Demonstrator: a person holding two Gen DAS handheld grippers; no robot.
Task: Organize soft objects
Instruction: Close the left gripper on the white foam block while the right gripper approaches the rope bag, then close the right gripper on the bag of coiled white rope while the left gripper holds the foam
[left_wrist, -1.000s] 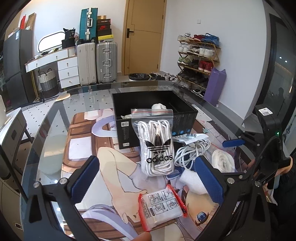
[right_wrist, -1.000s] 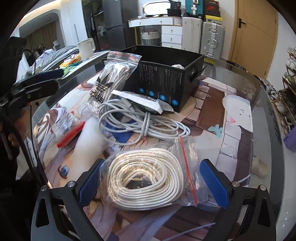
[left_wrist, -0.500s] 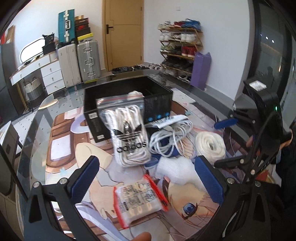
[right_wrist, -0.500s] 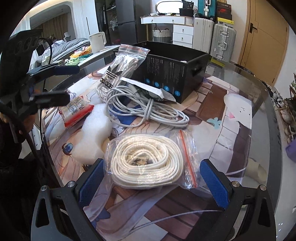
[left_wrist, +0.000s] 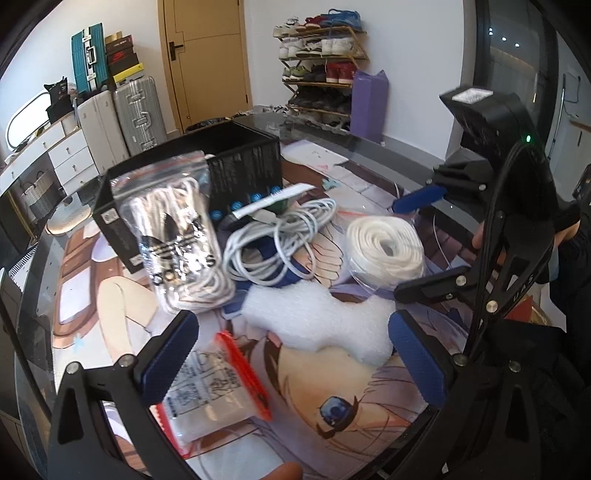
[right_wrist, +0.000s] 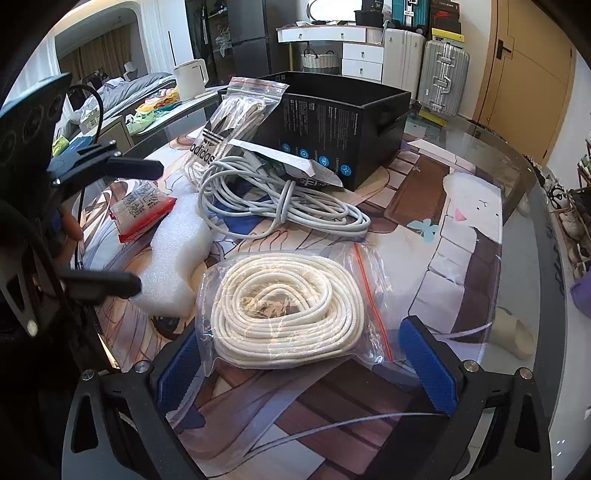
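Our right tool (right_wrist: 306, 373) gapes wide around the bagged rope (right_wrist: 291, 314), ready to grip; our left tool (left_wrist: 291, 358) hangs open, empty.

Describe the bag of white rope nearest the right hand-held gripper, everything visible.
The bag of white rope is a clear zip bag with a red seal strip along its right edge, holding thick cream-white cord wound in a flat oval coil. It lies flat on the printed table mat, sealed and crinkled, between the open fingers of the right hand-held gripper, which is not closed on it. The white foam piece lies at its left; the grey cable bundle lies behind it.
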